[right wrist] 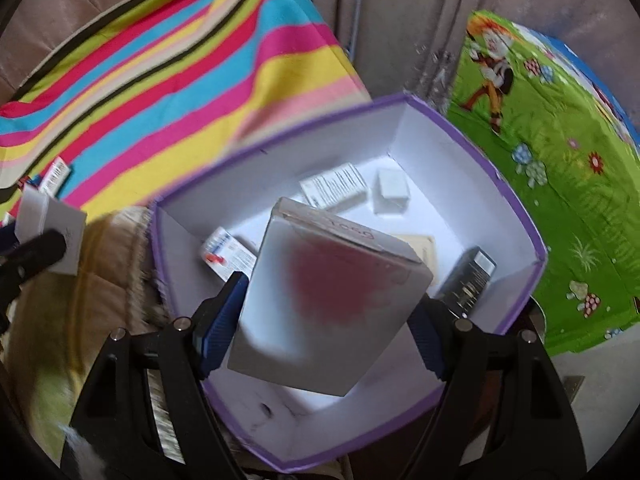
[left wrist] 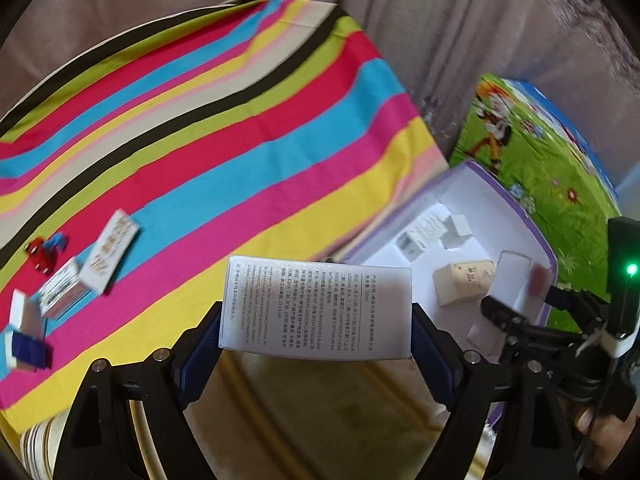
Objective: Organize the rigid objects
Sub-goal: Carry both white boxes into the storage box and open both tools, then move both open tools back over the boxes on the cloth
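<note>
My left gripper [left wrist: 316,320] is shut on a white carton with printed text [left wrist: 316,304], held above the edge of the striped cloth [left wrist: 224,152]. It also shows at the left of the right wrist view as the same carton [right wrist: 60,228]. My right gripper [right wrist: 330,296] is shut on a white box with a red blot [right wrist: 332,288], which hangs tilted over the open purple-rimmed storage box [right wrist: 520,236]. Several small cartons lie inside, among them a white one [right wrist: 392,190] and a dark one [right wrist: 466,278].
Several small boxes [left wrist: 108,256] and a red toy [left wrist: 38,254] lie on the striped cloth at the left. A green cartoon-printed surface [right wrist: 560,184] lies to the right of the storage box. A curtain [left wrist: 460,40] hangs behind, with tan padding [right wrist: 100,280] near the box's left wall.
</note>
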`<state>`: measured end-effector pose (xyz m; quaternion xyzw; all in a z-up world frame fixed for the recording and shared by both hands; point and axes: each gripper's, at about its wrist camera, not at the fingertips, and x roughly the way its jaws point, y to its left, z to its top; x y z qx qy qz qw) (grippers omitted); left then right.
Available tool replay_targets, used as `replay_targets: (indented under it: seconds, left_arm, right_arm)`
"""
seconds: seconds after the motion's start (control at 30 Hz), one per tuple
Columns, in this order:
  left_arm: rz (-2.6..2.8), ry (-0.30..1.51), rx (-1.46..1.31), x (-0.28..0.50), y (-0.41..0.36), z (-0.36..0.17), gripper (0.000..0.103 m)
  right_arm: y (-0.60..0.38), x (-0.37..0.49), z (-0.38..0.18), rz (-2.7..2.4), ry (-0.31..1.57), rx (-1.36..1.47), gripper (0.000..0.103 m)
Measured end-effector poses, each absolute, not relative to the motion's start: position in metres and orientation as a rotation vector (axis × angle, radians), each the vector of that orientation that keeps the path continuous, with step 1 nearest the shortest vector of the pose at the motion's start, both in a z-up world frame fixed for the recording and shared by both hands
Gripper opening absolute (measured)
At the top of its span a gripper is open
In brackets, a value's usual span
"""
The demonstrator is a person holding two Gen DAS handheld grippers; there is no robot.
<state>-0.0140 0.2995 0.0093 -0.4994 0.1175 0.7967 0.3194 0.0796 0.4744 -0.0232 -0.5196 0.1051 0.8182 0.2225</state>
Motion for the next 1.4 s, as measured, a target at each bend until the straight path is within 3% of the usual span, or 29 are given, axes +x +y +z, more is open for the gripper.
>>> replay_targets:
  seconds: [0.57, 0.7, 0.83, 1.4]
  left_arm:
    - [1.943, 0.362, -1.303, 0.003, 0.369, -0.002, 0.089]
    - [1.930, 0.345, -1.312, 0.003, 0.374, -0.004, 0.092]
    - [1.931, 0.320, -1.299, 0.005, 0.372, 0.000, 0.097]
    - [2.129, 0.228, -1.198, 0.003, 0.308, 0.027, 0.097]
  right_arm:
    - [0.496, 0.103, -0.041, 2.179, 0.343, -1.479, 0.080]
    - [0.499, 0.106, -0.042, 2.185, 0.382, -1.478, 0.090]
    - [0.498, 0.106, -0.044, 2.197, 0.414, -1.492, 0.094]
    - [0.457, 0.090, -0.017, 2.322, 0.365, -1.457, 0.096]
